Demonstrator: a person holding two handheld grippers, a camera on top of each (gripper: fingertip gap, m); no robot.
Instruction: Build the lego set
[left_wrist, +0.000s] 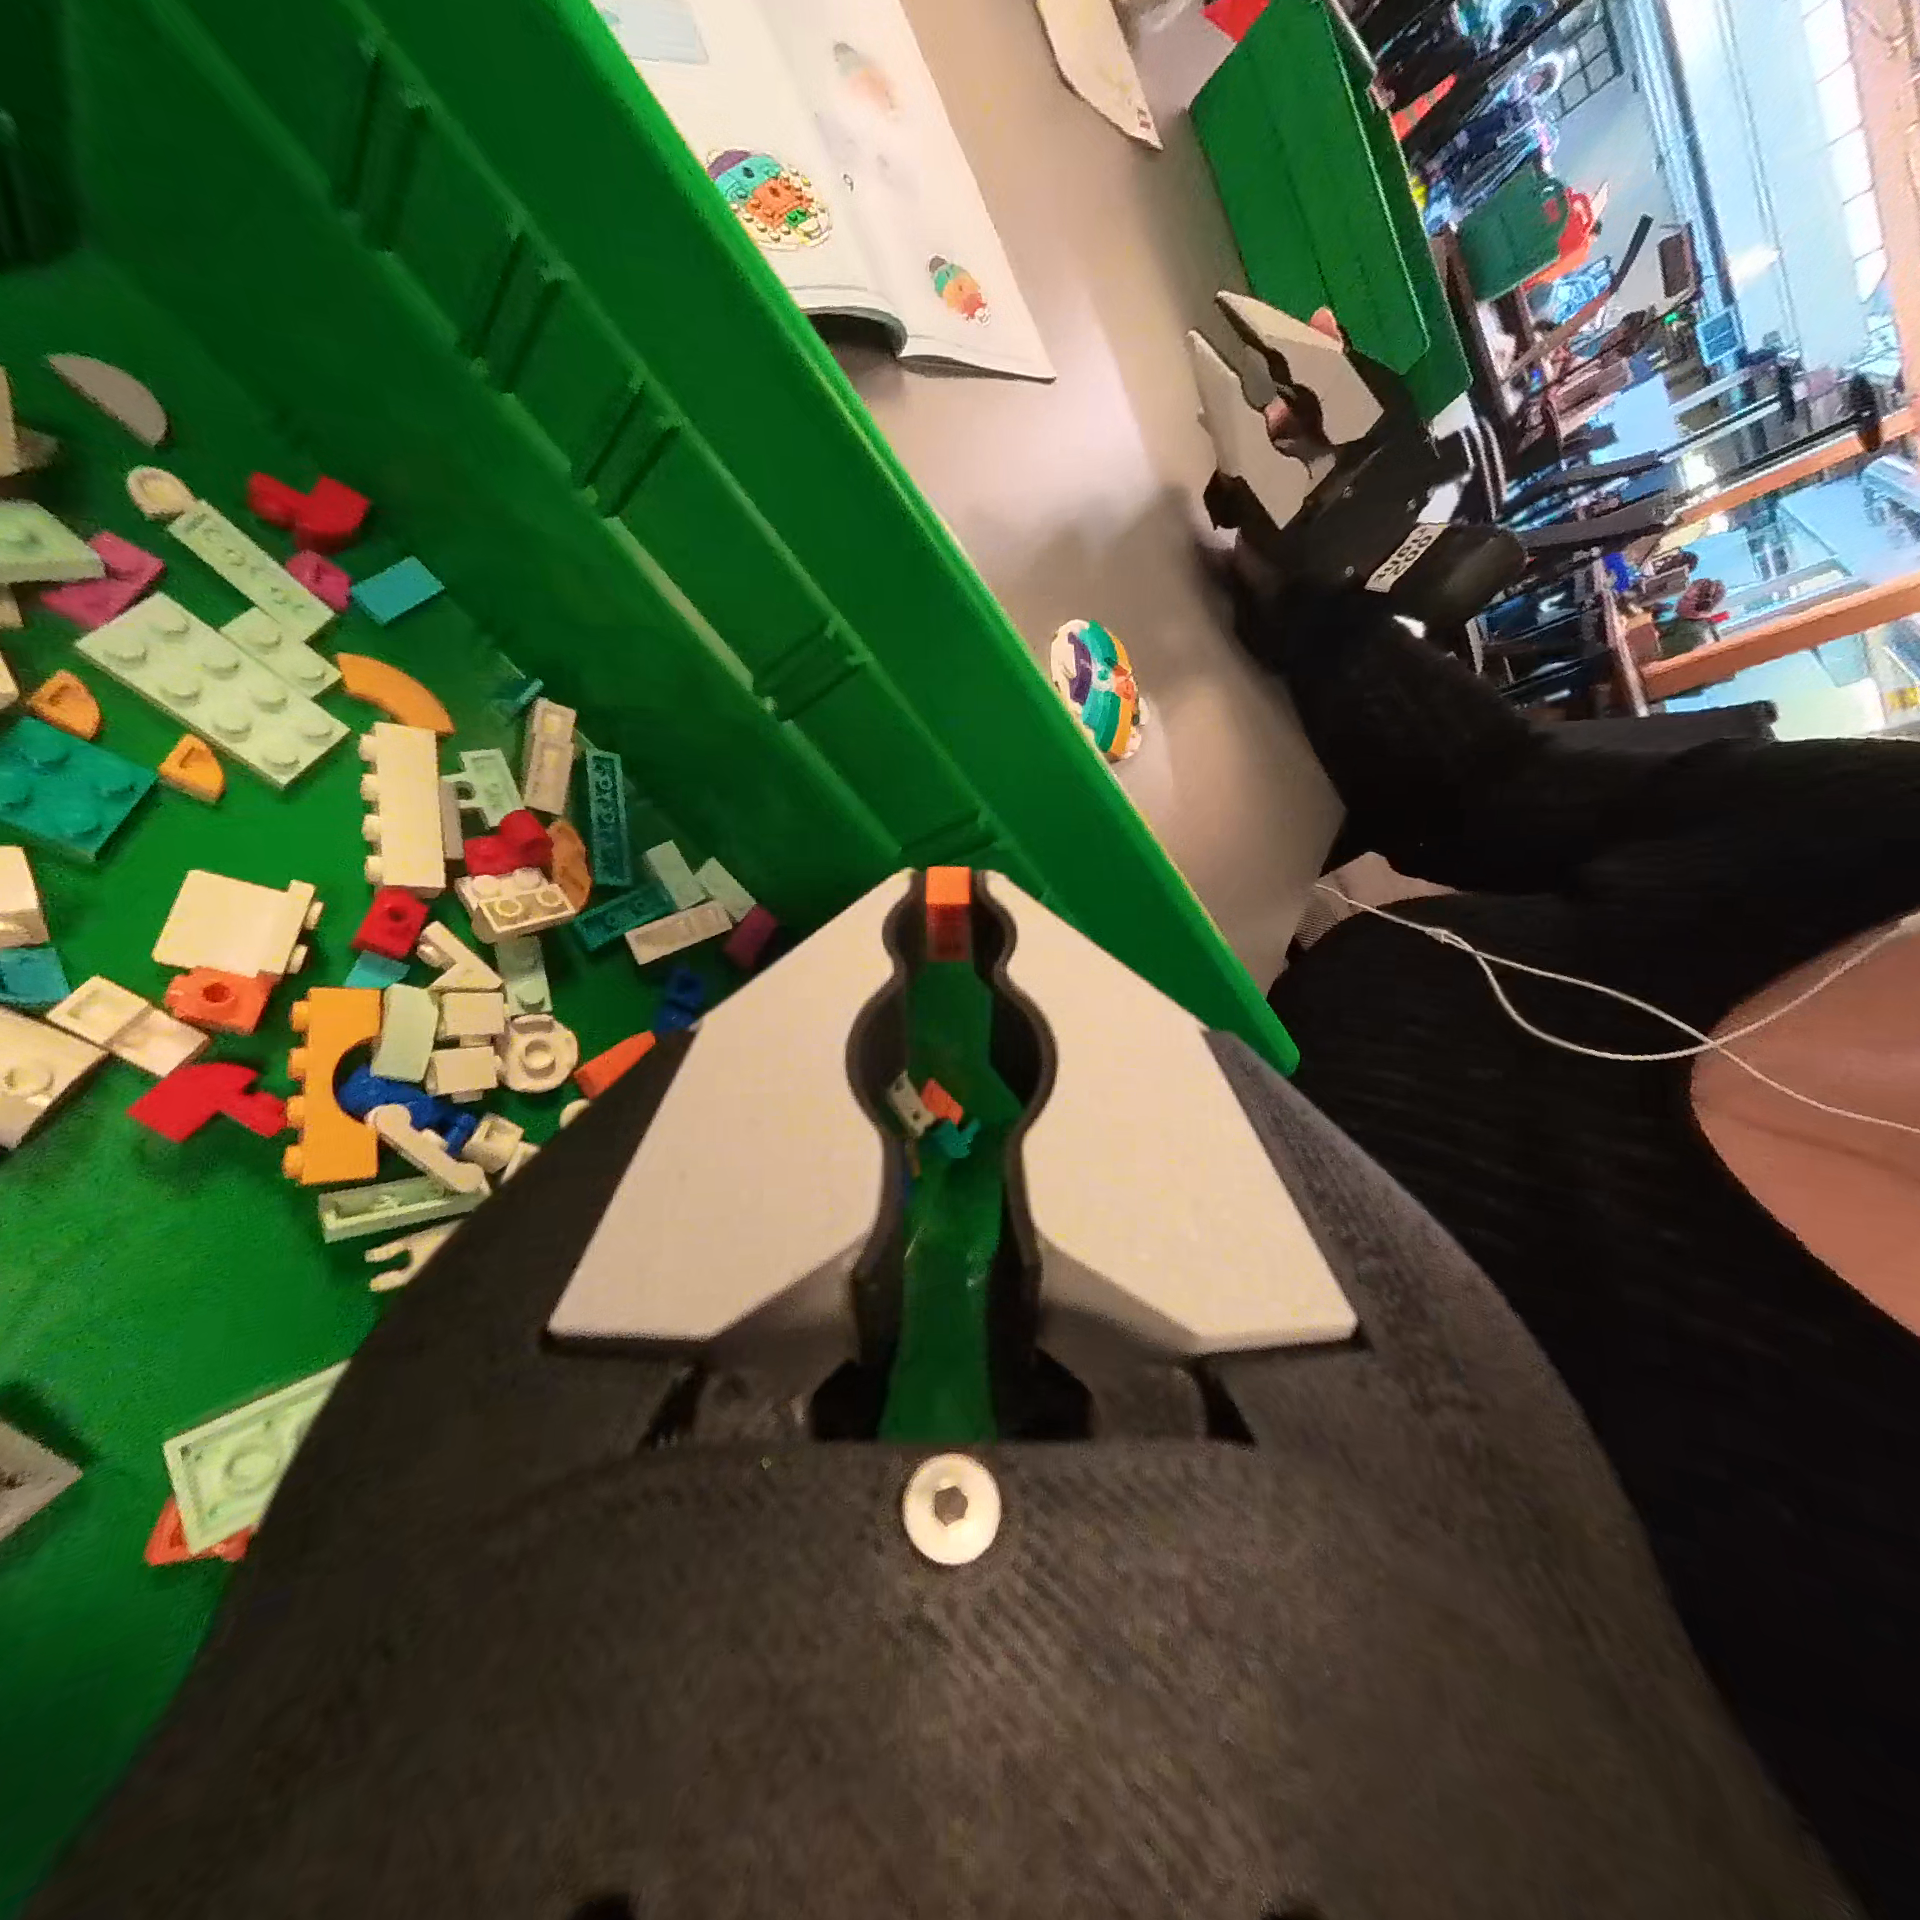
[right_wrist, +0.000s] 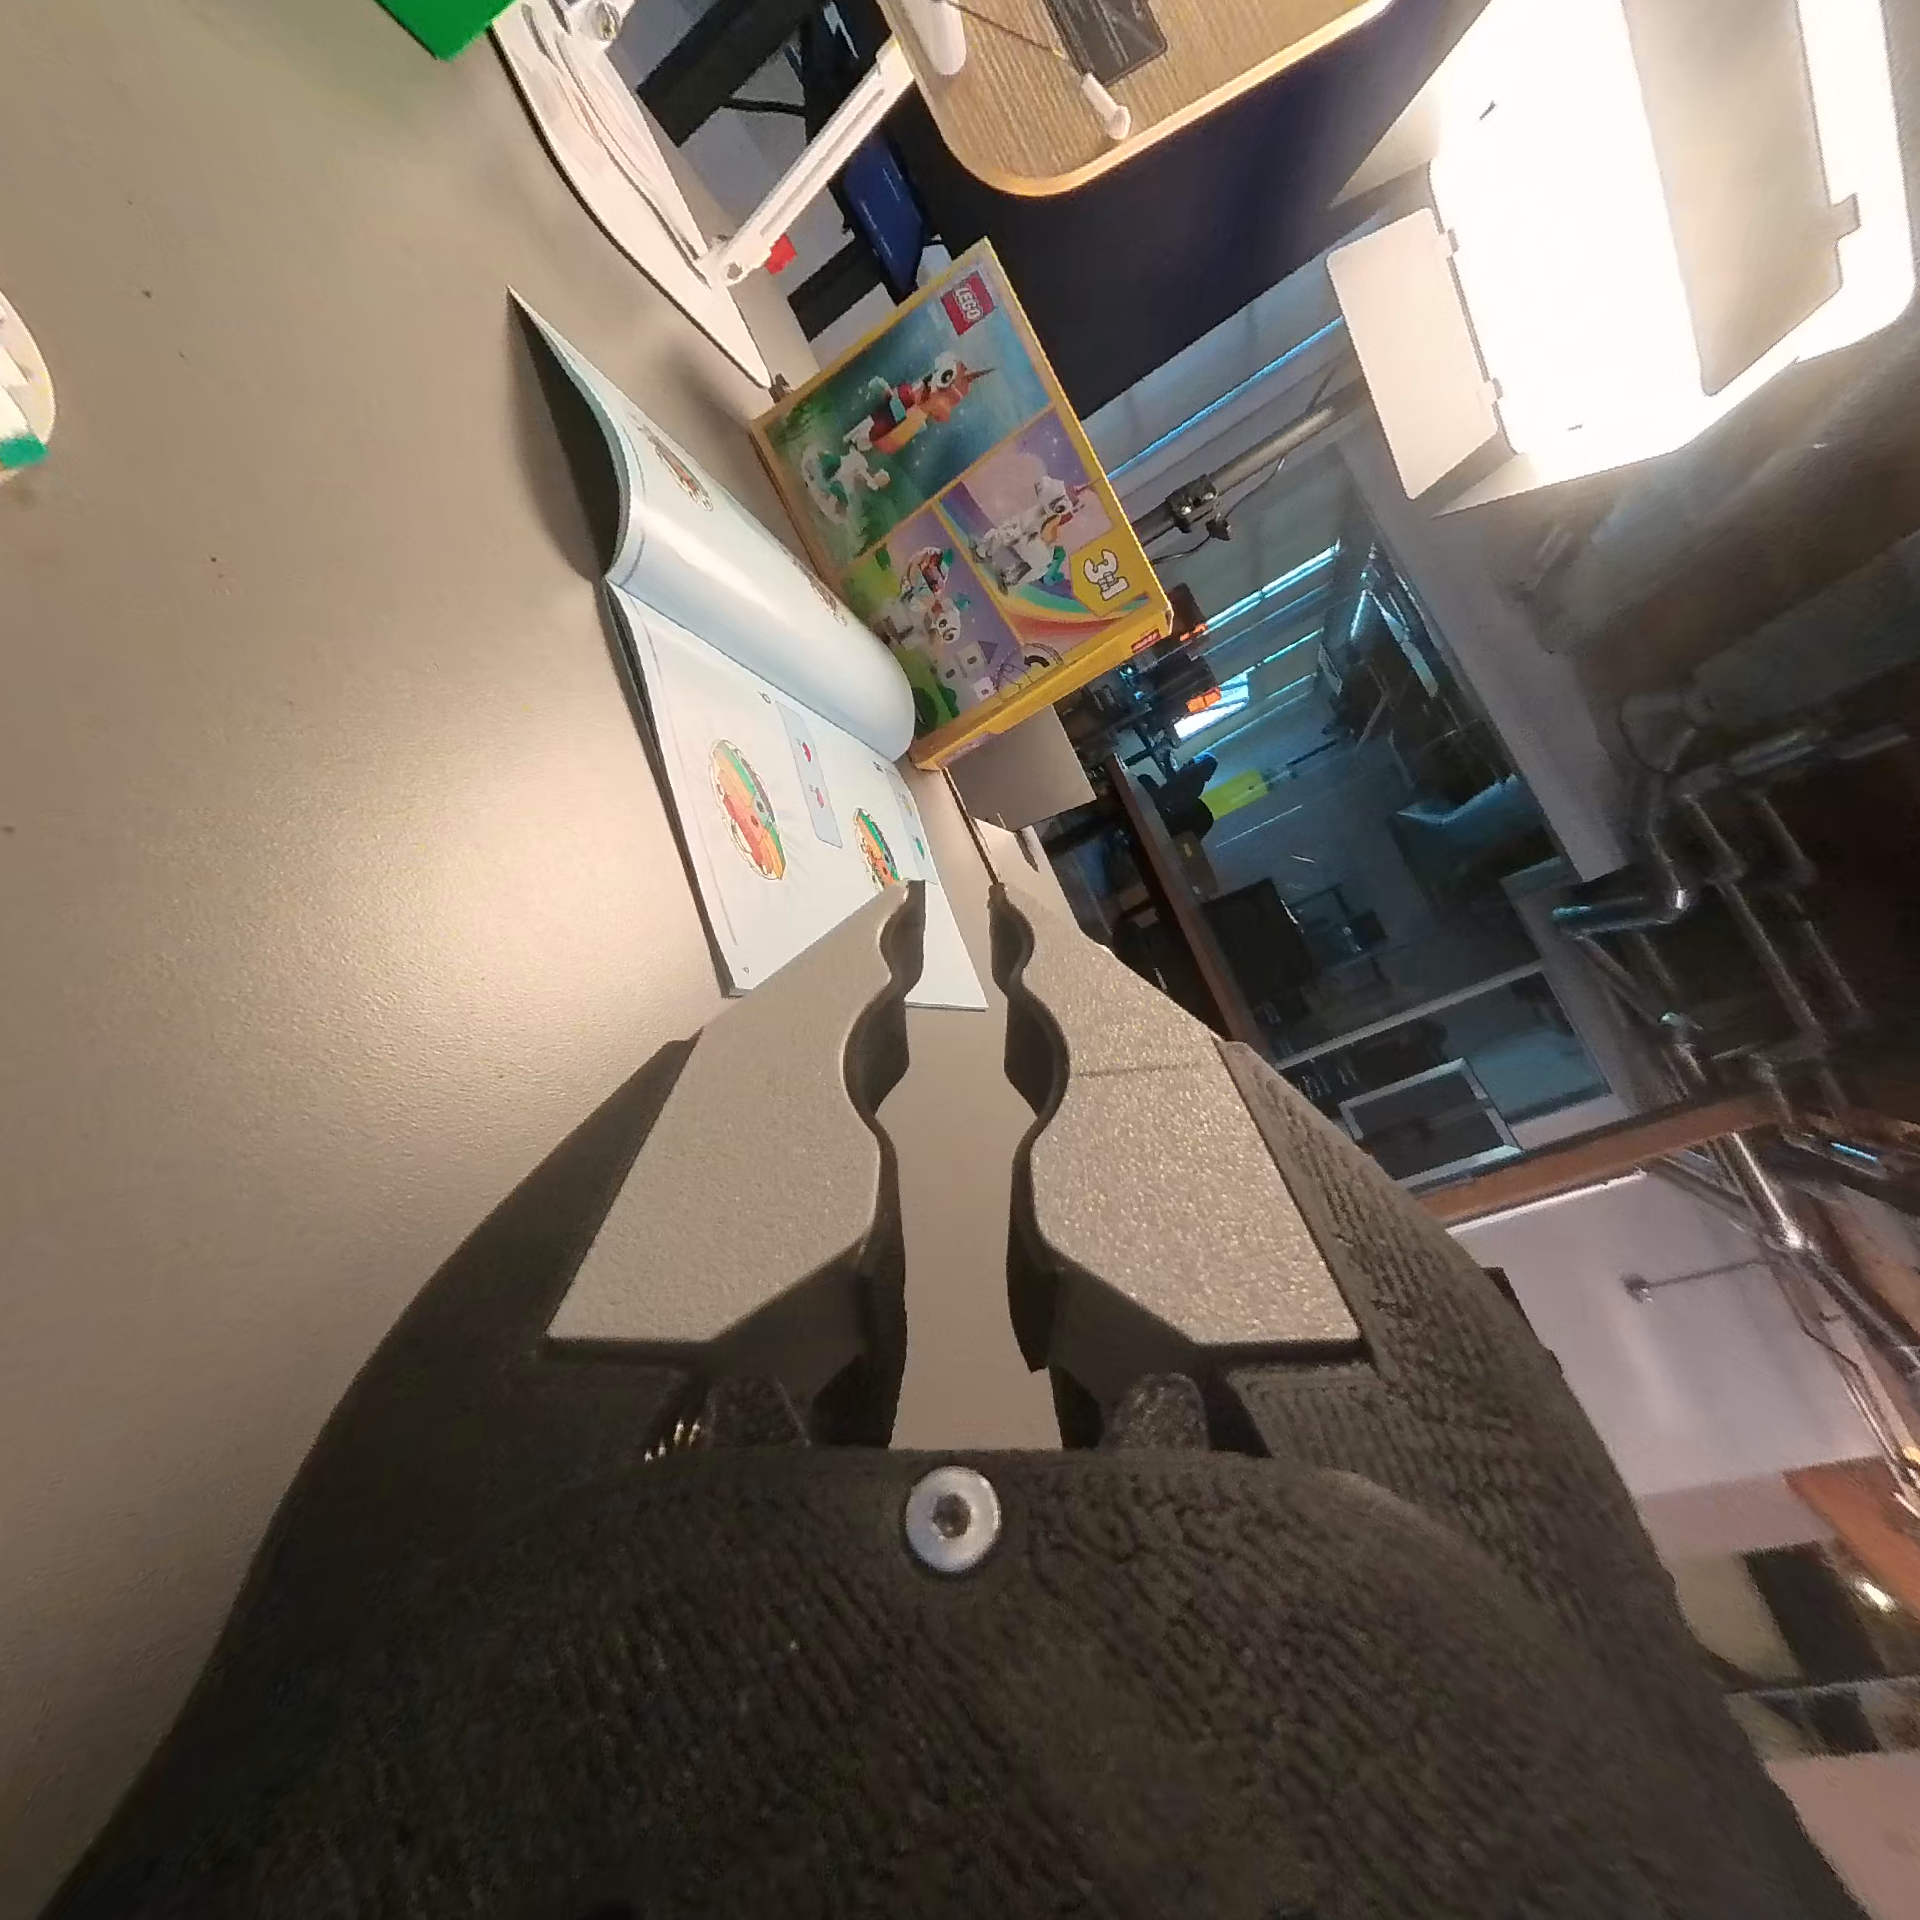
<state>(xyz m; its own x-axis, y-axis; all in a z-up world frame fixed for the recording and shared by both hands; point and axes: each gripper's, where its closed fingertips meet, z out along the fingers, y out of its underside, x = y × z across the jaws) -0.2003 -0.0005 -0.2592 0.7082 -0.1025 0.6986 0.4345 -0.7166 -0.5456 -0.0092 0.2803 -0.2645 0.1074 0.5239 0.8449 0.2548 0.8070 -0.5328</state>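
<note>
My left gripper (left_wrist: 948, 883) is shut on a small orange and red brick (left_wrist: 947, 914) at its tips, above the near wall of a green bin (left_wrist: 644, 343). The bin holds several loose bricks (left_wrist: 312, 914) in white, mint, teal, red and orange. A round, partly built model (left_wrist: 1096, 691) lies on the grey table (left_wrist: 1039, 499) beyond the bin; its edge also shows in the right wrist view (right_wrist: 16, 395). My right gripper (right_wrist: 956, 920) is empty, its jaws a narrow gap apart, above the table. It also shows in the left wrist view (left_wrist: 1247, 405).
An open instruction booklet (right_wrist: 748, 748) lies on the table, with the set's yellow box (right_wrist: 966, 540) standing behind it. A second green bin (left_wrist: 1320, 187) sits at the far side. A person's dark sleeve (left_wrist: 1507, 790) reaches across at right. The gap from one gripper's tips to the other's is roughly 35 centimetres.
</note>
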